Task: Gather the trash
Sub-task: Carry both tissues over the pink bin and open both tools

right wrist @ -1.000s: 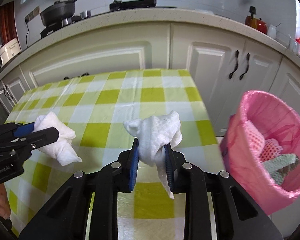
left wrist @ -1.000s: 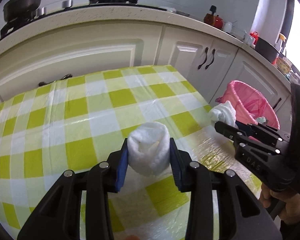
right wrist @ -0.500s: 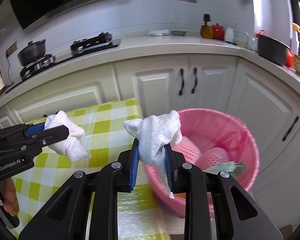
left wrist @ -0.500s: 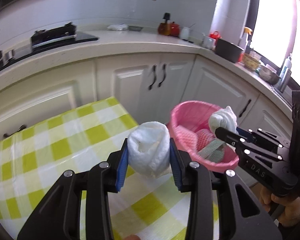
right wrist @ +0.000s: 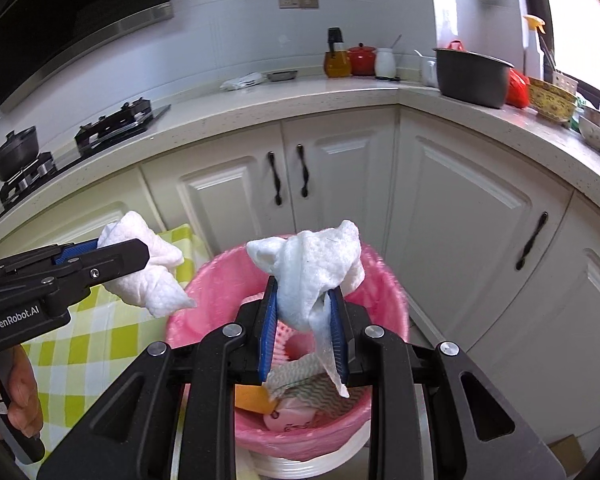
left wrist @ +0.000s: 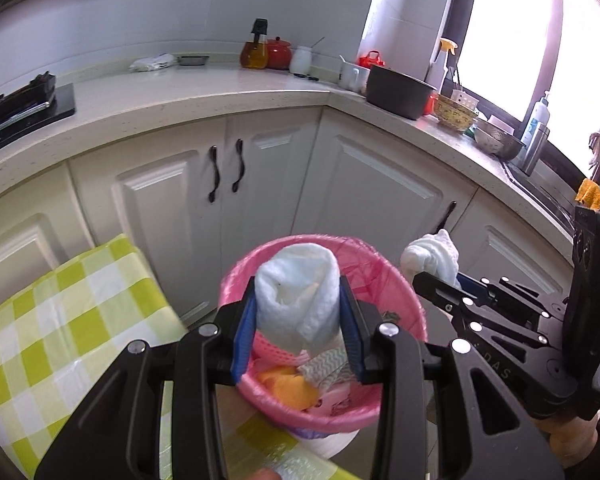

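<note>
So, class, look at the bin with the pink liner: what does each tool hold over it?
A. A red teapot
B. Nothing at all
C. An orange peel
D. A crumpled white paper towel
D: the left tool and the right tool each clamp a white paper towel above the bin.

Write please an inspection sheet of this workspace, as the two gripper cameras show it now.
Surface: table with green-checked cloth, at left of the bin.
Job's things: pink-lined trash bin holding scraps; white tissue wad; second tissue wad.
Clutter: black pot, red jar, oil bottle on the countertop.
Grippers: left gripper shut on the first wad; right gripper shut on the second, both near the bin.
Cables: nothing seen.
Surroundings: white cabinets, gas stove, window.
</note>
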`<state>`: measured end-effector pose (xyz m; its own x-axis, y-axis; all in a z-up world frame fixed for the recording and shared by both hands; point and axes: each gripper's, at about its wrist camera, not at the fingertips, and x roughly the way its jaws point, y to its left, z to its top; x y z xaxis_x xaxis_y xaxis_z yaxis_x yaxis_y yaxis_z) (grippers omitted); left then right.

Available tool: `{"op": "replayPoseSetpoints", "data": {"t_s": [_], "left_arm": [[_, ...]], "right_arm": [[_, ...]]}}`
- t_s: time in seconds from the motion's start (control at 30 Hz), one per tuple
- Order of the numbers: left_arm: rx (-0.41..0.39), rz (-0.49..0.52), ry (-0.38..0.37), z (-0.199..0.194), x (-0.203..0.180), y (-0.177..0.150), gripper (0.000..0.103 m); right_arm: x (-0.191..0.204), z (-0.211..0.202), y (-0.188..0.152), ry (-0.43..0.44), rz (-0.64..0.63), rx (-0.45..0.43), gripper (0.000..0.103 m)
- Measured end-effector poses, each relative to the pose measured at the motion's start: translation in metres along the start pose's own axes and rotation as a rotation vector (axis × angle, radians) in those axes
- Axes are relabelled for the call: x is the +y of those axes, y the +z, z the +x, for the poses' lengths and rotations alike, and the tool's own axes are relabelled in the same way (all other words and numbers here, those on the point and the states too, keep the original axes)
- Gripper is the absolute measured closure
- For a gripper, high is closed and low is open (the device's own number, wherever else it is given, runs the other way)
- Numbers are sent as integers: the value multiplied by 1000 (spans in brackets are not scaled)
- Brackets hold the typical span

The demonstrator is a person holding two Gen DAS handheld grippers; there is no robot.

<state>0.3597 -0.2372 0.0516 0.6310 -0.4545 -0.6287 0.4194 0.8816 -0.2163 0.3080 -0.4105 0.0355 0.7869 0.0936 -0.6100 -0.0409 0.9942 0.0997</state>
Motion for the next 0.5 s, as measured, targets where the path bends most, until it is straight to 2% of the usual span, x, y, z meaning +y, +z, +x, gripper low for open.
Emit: {"op": "replayPoseSetpoints", "data": {"t_s": [0.13, 0.23, 0.27, 0.3, 0.47, 0.5], "left_arm": [[22, 7, -17, 19, -7, 8, 65], [41, 9, -13, 31, -8, 12, 56], [44, 4, -11, 32, -6, 12, 47], [46, -3, -10, 34, -5, 13, 38], [44, -8, -3, 32, -4, 13, 35], [42, -10, -4, 28, -2, 11, 32]], "right_arm": [[-14, 3, 2, -12, 20, -7, 78], [-22, 6, 3, -22, 31, -2, 77], [-24, 7, 3, -24, 33, 0, 76], [-26, 7, 3, -25, 40, 2, 73], [-32, 4, 2, -36, 51, 0, 61], [-32, 1, 1, -38, 52, -1, 55]]}}
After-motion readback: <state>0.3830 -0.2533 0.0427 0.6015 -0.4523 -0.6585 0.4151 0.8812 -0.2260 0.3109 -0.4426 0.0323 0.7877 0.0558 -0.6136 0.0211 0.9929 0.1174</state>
